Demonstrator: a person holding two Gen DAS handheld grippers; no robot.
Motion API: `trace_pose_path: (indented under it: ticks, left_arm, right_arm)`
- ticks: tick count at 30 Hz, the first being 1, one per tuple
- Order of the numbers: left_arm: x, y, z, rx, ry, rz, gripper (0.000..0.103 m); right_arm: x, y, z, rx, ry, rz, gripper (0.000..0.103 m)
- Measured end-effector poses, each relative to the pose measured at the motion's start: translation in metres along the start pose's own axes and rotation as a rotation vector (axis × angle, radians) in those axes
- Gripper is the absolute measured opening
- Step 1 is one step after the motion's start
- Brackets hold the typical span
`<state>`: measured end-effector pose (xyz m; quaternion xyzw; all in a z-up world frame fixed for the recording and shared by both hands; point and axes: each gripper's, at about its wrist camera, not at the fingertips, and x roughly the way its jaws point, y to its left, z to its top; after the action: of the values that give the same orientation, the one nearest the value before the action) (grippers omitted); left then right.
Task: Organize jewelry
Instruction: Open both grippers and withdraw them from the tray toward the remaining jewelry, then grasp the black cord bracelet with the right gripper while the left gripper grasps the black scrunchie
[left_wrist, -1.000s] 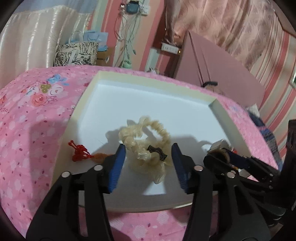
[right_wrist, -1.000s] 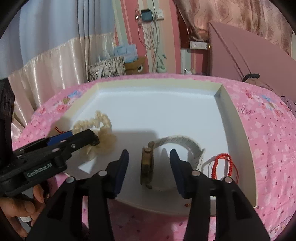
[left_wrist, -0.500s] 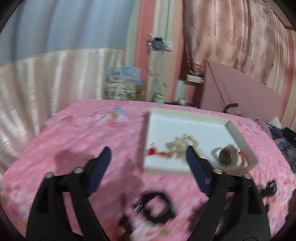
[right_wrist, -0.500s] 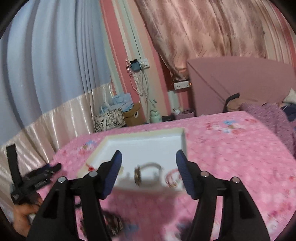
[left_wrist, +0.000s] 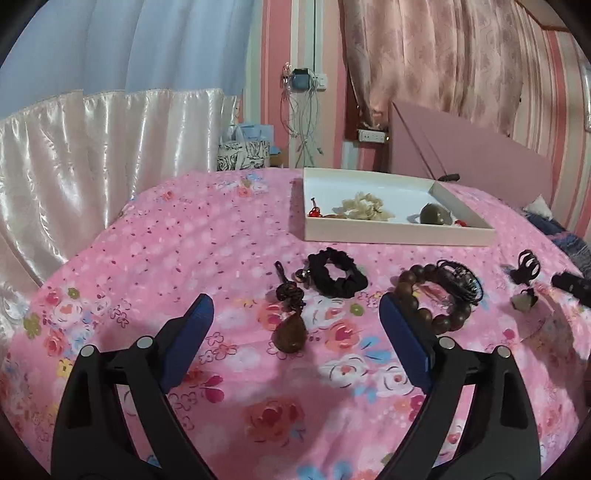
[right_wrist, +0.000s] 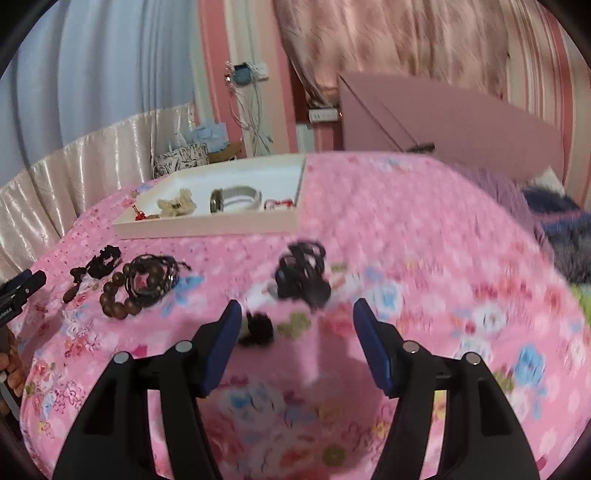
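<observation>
A white tray (left_wrist: 395, 236) (right_wrist: 207, 224) sits at the far side of the pink bed. It holds a cream scrunchie (left_wrist: 364, 206), a red charm (left_wrist: 314, 211), a watch (right_wrist: 232, 197) and a red cord (right_wrist: 279, 203). On the bedspread lie a brown pendant charm (left_wrist: 290, 328), a black scrunchie (left_wrist: 338, 273), a wooden bead bracelet (left_wrist: 432, 299) and black hair ties (left_wrist: 460, 278). My left gripper (left_wrist: 295, 328) is open and empty above the pendant. My right gripper (right_wrist: 295, 325) is open and empty just short of a black clip bundle (right_wrist: 301, 275), which is blurred.
A black hair claw (left_wrist: 526, 264) and a small stone piece (left_wrist: 522, 301) lie at the right. A pink board (left_wrist: 472, 147) leans behind the bed. A satin curtain (left_wrist: 92, 155) hangs to the left. A patterned bag (left_wrist: 242, 155) stands behind the bed.
Both grippers have pulled back from the tray to the near side of the bed and opened wider. The cream scrunchie and the watch stay in the tray.
</observation>
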<state>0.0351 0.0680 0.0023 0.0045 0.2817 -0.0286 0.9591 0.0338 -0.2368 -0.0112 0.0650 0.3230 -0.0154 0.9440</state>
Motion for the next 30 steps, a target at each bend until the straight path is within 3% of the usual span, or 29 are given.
trace_pose_path:
  ticks: [9, 18, 22, 28, 30]
  left_arm:
    - [0.004, -0.023, 0.0, 0.107, 0.018, 0.038, 0.091]
    - [0.027, -0.051, 0.012, 0.076, 0.12, -0.064, 0.09]
    - [0.043, -0.067, 0.01, 0.083, 0.158, -0.079, 0.086]
    - [0.042, -0.022, 0.023, 0.01, 0.13, -0.024, 0.084]
    - [0.043, -0.002, 0.027, 0.002, 0.133, -0.019, 0.084]
  right_arm:
    - [0.007, 0.015, -0.004, -0.033, 0.033, 0.01, 0.063]
    - [0.028, 0.043, 0.004, -0.049, 0.083, 0.021, 0.063]
    - [0.034, 0.057, 0.013, -0.036, 0.081, 0.096, 0.063]
    - [0.058, 0.09, 0.02, -0.058, 0.127, 0.142, 0.061]
    - [0.066, 0.101, 0.022, -0.059, 0.14, 0.158, 0.055]
